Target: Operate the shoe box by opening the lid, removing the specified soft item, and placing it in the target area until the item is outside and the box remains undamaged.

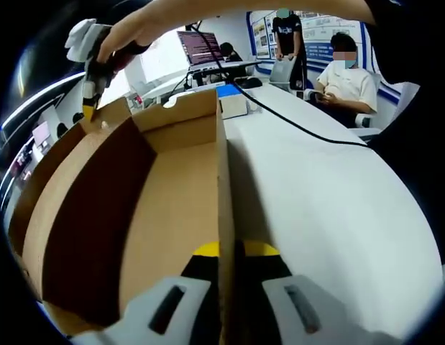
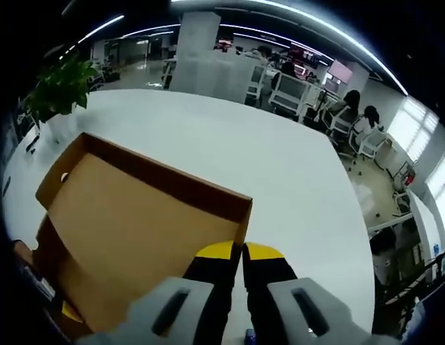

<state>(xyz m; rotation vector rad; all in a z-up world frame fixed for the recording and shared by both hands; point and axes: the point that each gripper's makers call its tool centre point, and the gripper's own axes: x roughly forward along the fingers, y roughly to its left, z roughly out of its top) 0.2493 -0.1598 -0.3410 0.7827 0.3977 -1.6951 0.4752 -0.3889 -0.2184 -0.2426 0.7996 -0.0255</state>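
Note:
A brown cardboard shoe box (image 1: pixel 179 187) lies on the white table (image 1: pixel 323 201). What I see of its inside is bare cardboard. My left gripper (image 1: pixel 228 251) is shut on the box's right side wall, which runs up between the jaws. The lid (image 1: pixel 78 208) stands raised along the box's left side. A hand holds my right gripper (image 1: pixel 89 108) at the lid's far corner. In the right gripper view, the right gripper (image 2: pixel 241 251) is shut on the rim of the lid (image 2: pixel 136 230), whose plain inner face spreads out to the left.
A black cable (image 1: pixel 301 122) crosses the table beyond the box, near a small white box (image 1: pixel 233 106) and a laptop (image 1: pixel 200 47). People (image 1: pixel 344 79) are at the far right. A potted plant (image 2: pixel 60 90) stands at the table's far end, with office chairs (image 2: pixel 351 129) beyond.

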